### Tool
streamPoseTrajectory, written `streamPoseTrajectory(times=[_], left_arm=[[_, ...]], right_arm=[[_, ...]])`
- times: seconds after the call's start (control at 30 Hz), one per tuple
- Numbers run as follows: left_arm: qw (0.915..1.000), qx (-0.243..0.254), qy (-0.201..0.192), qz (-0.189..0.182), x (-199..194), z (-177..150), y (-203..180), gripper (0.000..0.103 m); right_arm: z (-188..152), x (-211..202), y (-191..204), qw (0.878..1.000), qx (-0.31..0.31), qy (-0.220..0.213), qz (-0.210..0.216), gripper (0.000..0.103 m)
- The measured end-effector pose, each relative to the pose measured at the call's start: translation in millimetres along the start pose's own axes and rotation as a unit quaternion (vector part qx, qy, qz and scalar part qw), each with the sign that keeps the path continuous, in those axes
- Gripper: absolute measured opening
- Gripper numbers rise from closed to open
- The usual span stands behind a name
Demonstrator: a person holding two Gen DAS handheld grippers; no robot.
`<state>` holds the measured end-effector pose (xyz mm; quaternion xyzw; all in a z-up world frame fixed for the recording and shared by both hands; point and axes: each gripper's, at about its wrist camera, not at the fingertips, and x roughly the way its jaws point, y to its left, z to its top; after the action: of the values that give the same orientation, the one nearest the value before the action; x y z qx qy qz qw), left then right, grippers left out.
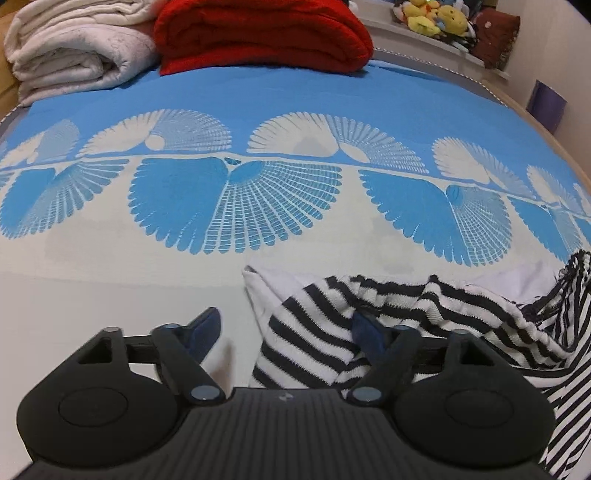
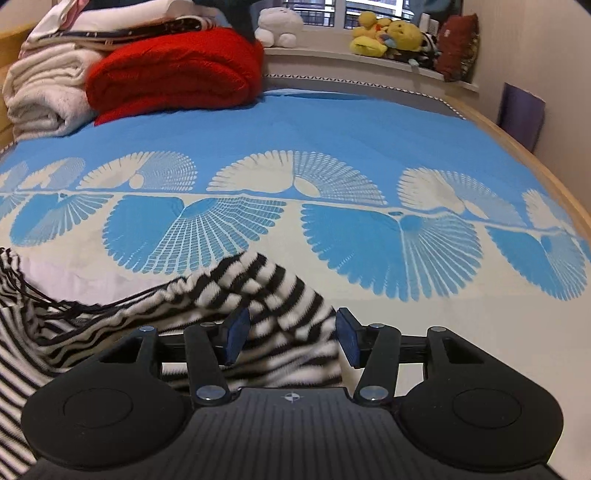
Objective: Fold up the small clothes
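A black-and-white striped garment (image 1: 424, 306) lies crumpled on the bed's white and blue sheet (image 1: 295, 96). In the left wrist view its left end lies between the wide-open fingers of my left gripper (image 1: 288, 332), and the right finger (image 1: 369, 336) is partly under a fold. In the right wrist view the garment's (image 2: 258, 291) right end, a sleeve-like part, lies between the open fingers of my right gripper (image 2: 291, 336). The cloth there looks blurred. Neither gripper pinches the cloth.
A folded red blanket (image 1: 262, 33) and a folded white blanket (image 1: 74, 48) lie at the far end of the bed. Plush toys (image 2: 388, 37) sit on the window ledge. The bed's wooden edge (image 2: 535, 166) runs along the right, next to a wall.
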<state>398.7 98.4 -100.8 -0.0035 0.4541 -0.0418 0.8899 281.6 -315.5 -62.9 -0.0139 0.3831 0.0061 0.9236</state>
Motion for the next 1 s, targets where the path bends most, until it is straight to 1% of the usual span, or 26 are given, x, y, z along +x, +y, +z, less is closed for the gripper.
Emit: streamPoseTrajectory(times=[0.03, 0.07, 0.1, 0.13, 0.17, 0.2, 0.23, 0.27, 0.3, 0.33, 0.4, 0.43, 0.47, 0.53, 0.57, 0.63, 0.67, 0.7, 0.73, 0.77, 0.8, 0.83, 0.87, 0.9, 0.93, 1.0], left_arm=[[1.0, 0.002, 0.002, -0.008, 3, 0, 1, 0.064], [0.9997, 0.006, 0.005, -0.022, 5, 1, 1, 0.04], [0.9993, 0.013, 0.006, -0.035, 5, 2, 1, 0.003], [0.9992, 0.022, 0.0, -0.033, 5, 3, 0, 0.002], [0.999, 0.029, -0.028, -0.018, -2, 6, 2, 0.001], [0.9978, 0.022, -0.063, 0.005, -11, 10, 6, 0.001], [0.994, -0.012, -0.106, 0.024, -24, 16, 16, 0.001], [0.9895, -0.046, -0.134, 0.03, -32, 19, 26, 0.001], [0.9856, -0.074, -0.148, 0.038, -36, 22, 35, 0.001], [0.987, -0.082, -0.134, 0.034, -31, 23, 38, 0.001], [0.9961, -0.055, -0.067, 0.017, -8, 21, 30, 0.001], [0.9981, -0.026, -0.041, 0.038, 2, 19, 21, 0.001], [0.9982, -0.003, -0.031, 0.052, 9, 18, 15, 0.002], [0.998, -0.016, -0.037, 0.05, 10, 20, 16, 0.002], [0.9969, -0.036, -0.049, 0.05, 7, 22, 22, 0.002], [0.9929, -0.075, -0.082, 0.042, -4, 24, 31, 0.002], [0.9924, -0.08, -0.083, 0.043, -4, 23, 31, 0.002], [0.9943, -0.073, -0.061, 0.048, 2, 21, 30, 0.004], [0.9965, -0.064, -0.021, 0.049, 12, 20, 28, 0.007], [0.9972, -0.059, 0.021, 0.041, 17, 21, 27, 0.025], [0.9963, -0.058, 0.055, 0.03, 23, 18, 27, 0.032], [0.996, -0.061, 0.057, 0.032, 18, 16, 28, 0.032], [0.9962, -0.067, 0.042, 0.038, 8, 16, 30, 0.033], [0.9959, -0.079, 0.025, 0.035, -3, 16, 35, 0.033], [0.9949, -0.097, 0.016, 0.023, -13, 15, 42, 0.033], [0.9906, -0.135, 0.02, -0.012, -25, 8, 57, 0.033]], right_arm=[[2, 6, 2, 1.0, -0.002, 0.001, 0.001, 0.053], [5, 11, 3, 1.0, -0.004, 0.002, 0.002, 0.053], [7, 17, 4, 1.0, -0.01, 0.003, 0.002, 0.053], [8, 21, 6, 1.0, -0.016, 0.003, 0.002, 0.051], [10, 24, 9, 1.0, -0.024, 0.003, 0.004, 0.042], [14, 25, 10, 0.999, -0.028, -0.003, 0.017, 0.003], [22, 17, 9, 0.999, -0.009, -0.032, 0.017, 0.002], [31, 4, 1, 0.996, 0.036, -0.08, 0.024, 0.002], [40, -9, -11, 0.986, 0.093, -0.127, 0.053, 0.002], [44, -13, -15, 0.981, 0.113, -0.144, 0.055, 0.002], [46, 4, -7, 0.989, 0.097, -0.112, 0.023, 0.002], [43, 18, 0, 0.994, 0.076, -0.078, -0.001, 0.002], [40, 31, 7, 0.997, 0.057, -0.049, -0.025, 0.002], [35, 49, 9, 0.998, 0.056, -0.007, -0.035, 0.002], [37, 49, 7, 0.997, 0.073, -0.016, -0.034, 0.002], [44, 32, 3, 0.992, 0.097, -0.077, -0.022, 0.002], [47, 26, 3, 0.99, 0.094, -0.099, -0.02, 0.002], [46, 29, 7, 0.992, 0.082, -0.093, -0.032, 0.002], [42, 41, 9, 0.995, 0.071, -0.052, -0.043, 0.003], [35, 54, 9, 0.997, 0.068, 0.0, -0.044, 0.003], [28, 66, 5, 0.995, 0.075, 0.057, -0.037, 0.004], [25, 67, 1, 0.993, 0.088, 0.077, -0.032, 0.004], [25, 58, -3, 0.993, 0.099, 0.062, -0.029, 0.007], [28, 46, -6, 0.994, 0.101, 0.043, -0.03, 0.015], [29, 34, -8, 0.994, 0.1, 0.025, -0.033, 0.028], [28, 15, -18, 0.994, 0.106, 0.012, -0.026, 0.039]])
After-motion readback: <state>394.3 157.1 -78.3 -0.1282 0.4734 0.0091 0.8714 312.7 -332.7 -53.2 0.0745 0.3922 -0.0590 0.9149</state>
